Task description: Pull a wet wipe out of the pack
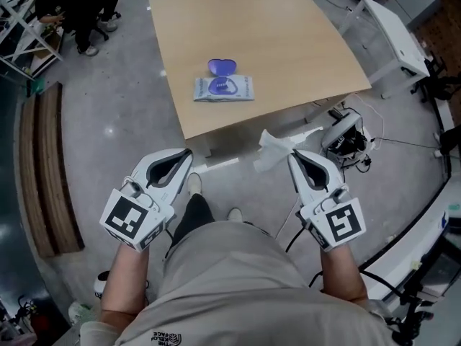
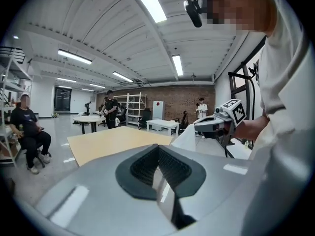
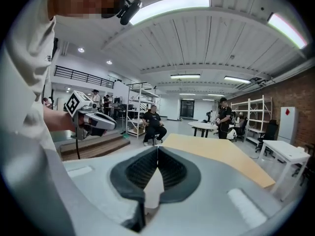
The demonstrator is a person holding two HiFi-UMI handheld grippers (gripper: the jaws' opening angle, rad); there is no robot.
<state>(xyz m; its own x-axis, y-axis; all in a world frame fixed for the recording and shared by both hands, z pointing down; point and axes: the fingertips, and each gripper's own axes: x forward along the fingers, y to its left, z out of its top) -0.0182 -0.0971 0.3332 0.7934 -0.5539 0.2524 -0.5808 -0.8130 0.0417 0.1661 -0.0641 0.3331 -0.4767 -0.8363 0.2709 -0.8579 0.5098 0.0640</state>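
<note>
Holding the sheet: right tongs [image 1: 294, 155] are pinched shut on a corner of a white wet wipe [image 1: 272, 150]. A pale sliver of it shows between the pads in the right gripper view.
Wipe position: clear of its pouch, hanging crumpled off the tong tips over the floor, just short of the desk [image 1: 302, 34] edge.
Other hand: left tongs [image 1: 189, 152] have jaws together with nothing between them, held low beside the right pair.
Source: wet wipe pack [image 1: 225, 89], a flat soft pouch lying near the desk's front edge with its purple flip lid [image 1: 222, 66] standing open. It is well apart from both tongs.
Handling, sheet: judged very light, limp and damp. It should drape and cling to itself, and may tear if yanked against a snag. A thin edge could slip from the pads, so a firm pinch on a bunched corner suits it.
Handling, pouch: judged light and squashy. It would likely lift or slide with a sheet unless pressed down beside the opening.
Progress: one sheet looks fully out, so the task appears essentially done.
</note>
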